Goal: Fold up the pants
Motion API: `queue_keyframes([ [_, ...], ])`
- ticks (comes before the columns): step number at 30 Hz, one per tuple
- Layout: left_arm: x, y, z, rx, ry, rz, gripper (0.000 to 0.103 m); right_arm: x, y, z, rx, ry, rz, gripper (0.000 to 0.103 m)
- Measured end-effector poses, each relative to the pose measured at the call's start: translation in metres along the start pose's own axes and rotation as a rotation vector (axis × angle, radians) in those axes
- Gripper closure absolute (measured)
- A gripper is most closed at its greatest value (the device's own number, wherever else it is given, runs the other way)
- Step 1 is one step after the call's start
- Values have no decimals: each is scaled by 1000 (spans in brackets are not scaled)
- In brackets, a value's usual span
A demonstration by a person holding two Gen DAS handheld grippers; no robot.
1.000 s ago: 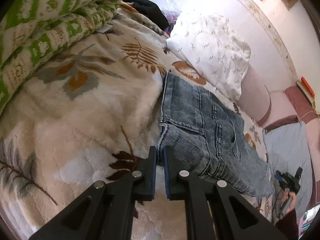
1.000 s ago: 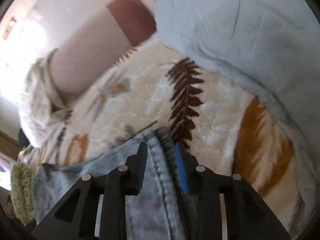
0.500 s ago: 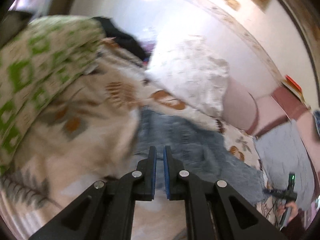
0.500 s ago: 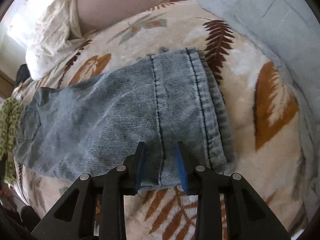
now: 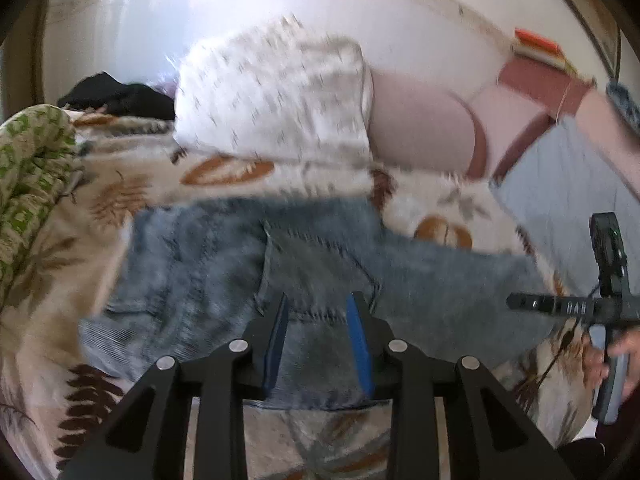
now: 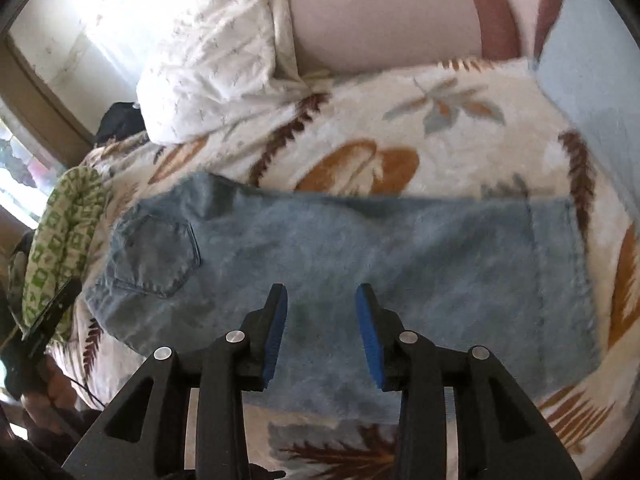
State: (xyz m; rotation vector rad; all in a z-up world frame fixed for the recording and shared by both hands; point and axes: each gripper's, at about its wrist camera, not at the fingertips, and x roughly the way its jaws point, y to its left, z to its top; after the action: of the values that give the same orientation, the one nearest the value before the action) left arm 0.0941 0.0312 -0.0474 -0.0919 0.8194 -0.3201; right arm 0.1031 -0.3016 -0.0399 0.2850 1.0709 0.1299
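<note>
The faded blue denim pants (image 6: 360, 280) are lying flat on the bed, on the fluffy cream blanket with brown and orange leaves (image 6: 400, 120). They are sitting as a long, wide strip, stretched sideways across the middle of the bed. The square back pocket (image 6: 156, 252) is showing at the end by the green and white patterned quilt (image 6: 68, 240). The other end, with its stitched seam, is near the pale blue cloth (image 6: 592, 60) at the far edge of the bed.

It looks to me like the pants are already folded at least once, because the strip is short and thick. I cannot tell how many layers there are.

The left gripper (image 5: 316, 340) is hanging over the near edge of the pants. Its jaws are opening, with a gap between the blue pads, and nothing is pinched in them. The left view is blurry, so small things are hard to see there.

The right gripper (image 6: 322, 332) is also hanging over the near edge of the pants. Its jaws are opening too, and the denim is only lying underneath, not caught between them.

So both grippers are empty and the pants are resting by themselves. I think one more fold, end to end, could still be needed to make a small neat pile. The white speckled pillow (image 6: 208, 64) is lying at the head of the bed, well away from the pants.
</note>
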Motion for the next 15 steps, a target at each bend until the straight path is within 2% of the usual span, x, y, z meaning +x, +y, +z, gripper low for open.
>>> queue_keyframes([
  [5, 33, -2, -26, 61, 106, 90, 70, 35, 19, -51, -43, 88, -55, 68],
  [7, 41, 5, -34, 80, 132, 108, 73, 42, 24, -60, -69, 77, -100, 68],
  [10, 42, 21, -35, 49, 123, 100, 75, 40, 29, -69, -104, 44, -138, 68],
  [13, 37, 33, -29, -41, 85, 62, 75, 39, 31, -70, -147, 63, -153, 68],
  [15, 32, 36, -27, -60, 49, 65, 75, 36, 33, -57, -134, 89, -151, 66],
])
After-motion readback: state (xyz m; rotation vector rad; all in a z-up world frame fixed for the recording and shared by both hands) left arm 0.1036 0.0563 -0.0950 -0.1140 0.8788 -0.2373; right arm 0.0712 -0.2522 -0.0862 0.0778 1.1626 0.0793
